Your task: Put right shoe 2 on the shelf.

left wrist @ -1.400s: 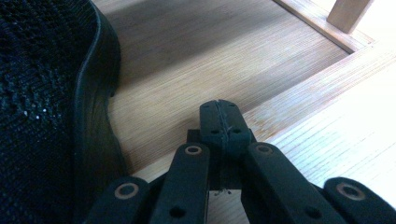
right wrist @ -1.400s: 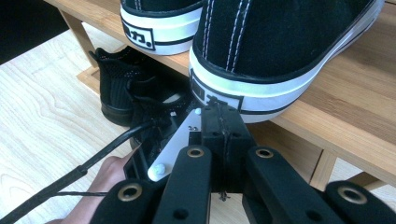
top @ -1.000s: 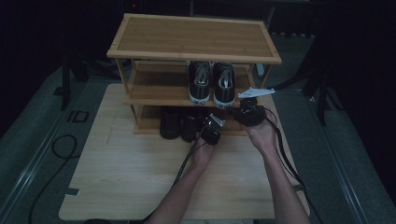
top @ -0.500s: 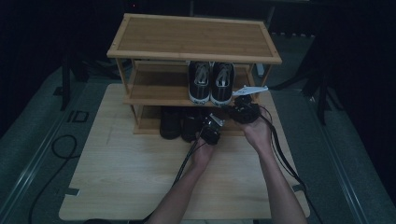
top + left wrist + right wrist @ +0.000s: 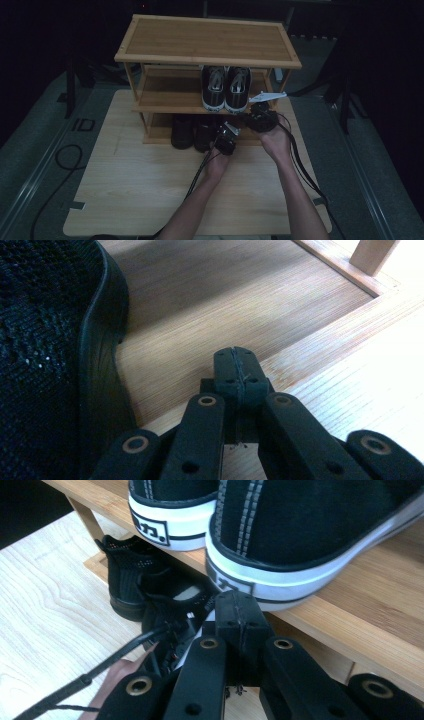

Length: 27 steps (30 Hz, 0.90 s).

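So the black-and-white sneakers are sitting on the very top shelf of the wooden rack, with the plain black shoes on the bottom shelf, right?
Not quite. The black-and-white sneakers sit on the middle shelf of the wooden rack, under its bare top, as the high view shows. The plain black shoes are indeed on the bottom shelf.

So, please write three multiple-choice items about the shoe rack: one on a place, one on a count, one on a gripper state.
1. Where do the white-soled sneakers stand?
A. top shelf
B. middle shelf
C. table

2. How many black mesh shoes are on the bottom shelf?
A. two
B. one
C. four

3. How are the left gripper jaws?
A. wide open
B. holding a shoe
C. shut, empty

Answers:
1 B, they sit under the top board.
2 A, a pair shows in the high view.
3 C, the tips meet with nothing between.
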{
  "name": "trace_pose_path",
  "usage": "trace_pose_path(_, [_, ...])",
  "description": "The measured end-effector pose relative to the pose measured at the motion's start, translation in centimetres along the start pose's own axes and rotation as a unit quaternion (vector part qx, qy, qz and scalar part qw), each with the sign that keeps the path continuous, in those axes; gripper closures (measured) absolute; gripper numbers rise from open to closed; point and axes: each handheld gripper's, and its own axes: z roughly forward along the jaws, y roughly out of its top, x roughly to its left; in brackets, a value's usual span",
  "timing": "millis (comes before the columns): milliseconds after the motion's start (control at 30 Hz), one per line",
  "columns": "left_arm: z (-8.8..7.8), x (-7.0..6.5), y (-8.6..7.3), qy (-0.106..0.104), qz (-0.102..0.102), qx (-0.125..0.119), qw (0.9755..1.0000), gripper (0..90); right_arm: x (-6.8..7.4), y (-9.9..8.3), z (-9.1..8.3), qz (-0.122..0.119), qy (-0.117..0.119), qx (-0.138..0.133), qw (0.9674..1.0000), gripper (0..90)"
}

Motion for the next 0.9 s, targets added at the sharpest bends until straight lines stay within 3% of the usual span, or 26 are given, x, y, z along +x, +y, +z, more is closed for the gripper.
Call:
trace_pose_path(267, [0.0,0.0,0.0,0.0,0.002,0.0,1.0,90.0,-0.4,-0.1,-1.4,-0.013,-0.014,0.004,0.9998,90.0])
trace_pose_path(467, [0.0,0.0,0.0,0.0,0.003,0.0,1.0,90.0,-1.2,-1.7,-2.1,-0.009,-0.027,0.016,0.9995,90.0])
trace_pose_path(900, [0.0,-0.1,0.0,0.0,0.004,-0.002,1.0,90.0,-3.1,-5.4,-0.9,0.022,-0.035,0.052,0.9978,90.0])
